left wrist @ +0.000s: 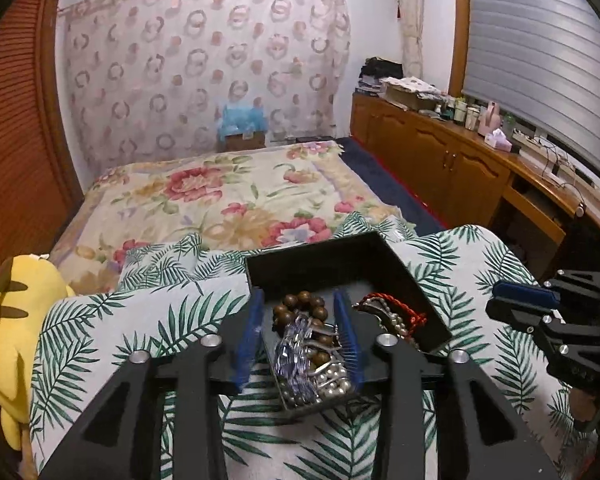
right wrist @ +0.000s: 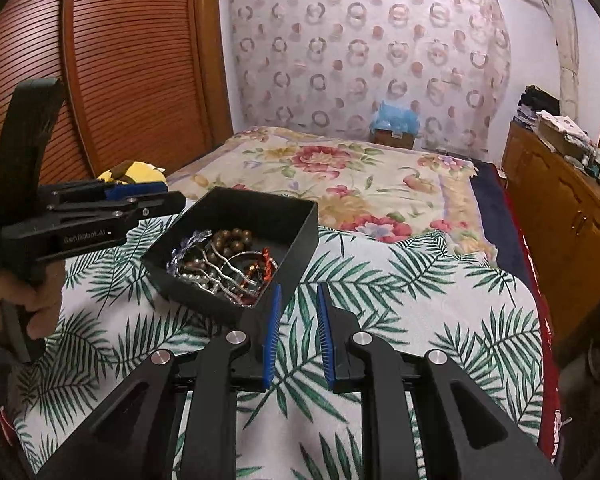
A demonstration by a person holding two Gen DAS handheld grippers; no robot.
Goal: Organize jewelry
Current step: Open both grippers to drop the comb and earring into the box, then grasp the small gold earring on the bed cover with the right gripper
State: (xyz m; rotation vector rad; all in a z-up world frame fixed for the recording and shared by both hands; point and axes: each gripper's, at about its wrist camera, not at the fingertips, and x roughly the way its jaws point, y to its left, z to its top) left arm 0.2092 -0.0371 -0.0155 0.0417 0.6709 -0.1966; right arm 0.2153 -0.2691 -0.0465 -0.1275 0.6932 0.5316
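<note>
An open black box (left wrist: pixel 380 248) (right wrist: pixel 236 208) sits on a leaf-print cloth. It holds a tangle of jewelry: a brown wooden bead bracelet (left wrist: pixel 300 304) (right wrist: pixel 232 240), a clear crystal strand (left wrist: pixel 296 344), pearl beads (left wrist: pixel 336 380), a red cord (left wrist: pixel 396 304) (right wrist: pixel 266 260) and a wavy silver pin (right wrist: pixel 228 268). My left gripper (left wrist: pixel 298 296) (right wrist: pixel 176 198) hovers by the box's left side, open, its blue pads framing the jewelry without touching it. My right gripper (right wrist: pixel 299 292) (left wrist: pixel 496 300) is just right of the box's near corner, with a narrow gap and only cloth behind it.
The leaf-print cloth (right wrist: pixel 380 280) covers the near end of a bed with a floral spread (left wrist: pixel 220 192). A yellow plush toy (left wrist: pixel 16 320) lies at the left edge. Wooden cabinets (left wrist: pixel 440 160) run along the right and a slatted wardrobe door (right wrist: pixel 120 60) along the left. A hand (right wrist: pixel 16 292) grips the left tool.
</note>
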